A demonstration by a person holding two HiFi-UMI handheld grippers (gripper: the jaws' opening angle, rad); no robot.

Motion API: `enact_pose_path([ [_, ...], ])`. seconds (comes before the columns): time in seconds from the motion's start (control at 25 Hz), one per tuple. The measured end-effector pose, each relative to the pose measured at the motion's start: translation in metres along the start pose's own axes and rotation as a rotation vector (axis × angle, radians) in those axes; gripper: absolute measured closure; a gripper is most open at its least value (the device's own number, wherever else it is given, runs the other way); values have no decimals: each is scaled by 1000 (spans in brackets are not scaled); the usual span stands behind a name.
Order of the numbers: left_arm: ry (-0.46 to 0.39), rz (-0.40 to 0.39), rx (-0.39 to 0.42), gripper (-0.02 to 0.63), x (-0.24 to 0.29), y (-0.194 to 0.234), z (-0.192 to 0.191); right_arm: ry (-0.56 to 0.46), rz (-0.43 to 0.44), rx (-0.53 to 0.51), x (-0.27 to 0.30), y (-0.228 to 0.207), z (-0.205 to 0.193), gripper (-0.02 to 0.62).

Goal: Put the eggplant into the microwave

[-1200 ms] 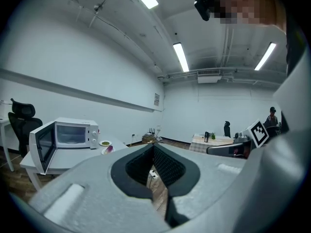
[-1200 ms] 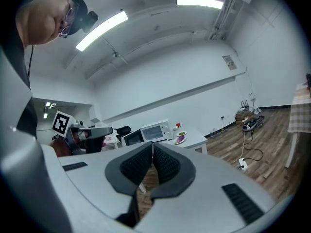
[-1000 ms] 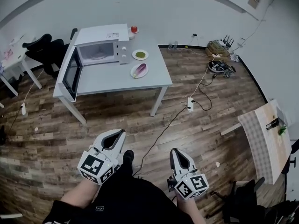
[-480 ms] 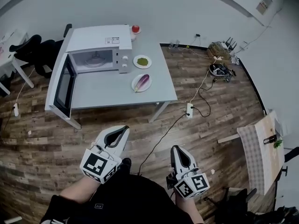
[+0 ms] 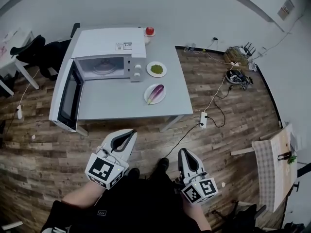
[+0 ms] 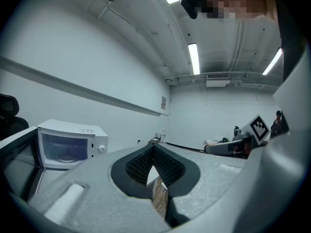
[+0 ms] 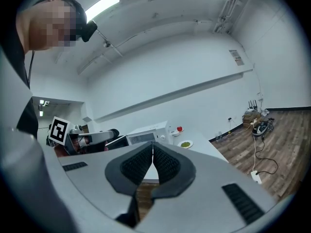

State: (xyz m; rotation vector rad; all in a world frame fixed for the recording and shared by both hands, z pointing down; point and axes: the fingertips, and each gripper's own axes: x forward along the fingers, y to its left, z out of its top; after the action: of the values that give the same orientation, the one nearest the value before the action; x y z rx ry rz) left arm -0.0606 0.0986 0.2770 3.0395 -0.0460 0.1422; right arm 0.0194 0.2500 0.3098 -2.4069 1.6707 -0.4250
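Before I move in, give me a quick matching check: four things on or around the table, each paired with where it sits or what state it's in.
Things:
1. eggplant
2. microwave
3. red round fruit
4. power strip

Place or state:
A. on the floor, right of the table in the head view
B. door swung open
C. on a white plate, front right part of the table
D. back edge of the table, beside the microwave

Pairs: 1-C, 2-B, 3-D, 4-A

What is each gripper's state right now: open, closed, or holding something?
Left gripper: closed, holding nothing.
Right gripper: closed, holding nothing.
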Motion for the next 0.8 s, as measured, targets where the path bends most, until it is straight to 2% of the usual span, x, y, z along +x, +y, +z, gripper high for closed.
enact_pose_path([
  [0.24,14,36,-7,598,25,18,-4,10,45,7,32,-16,5,578],
  [0.48,28,80,-11,598,61,30,-3,-32,48,-19,61,-56,25,580],
  [0.8,43,177,-30,598,126,47,8,23,165,-46,118,-112,43,579],
])
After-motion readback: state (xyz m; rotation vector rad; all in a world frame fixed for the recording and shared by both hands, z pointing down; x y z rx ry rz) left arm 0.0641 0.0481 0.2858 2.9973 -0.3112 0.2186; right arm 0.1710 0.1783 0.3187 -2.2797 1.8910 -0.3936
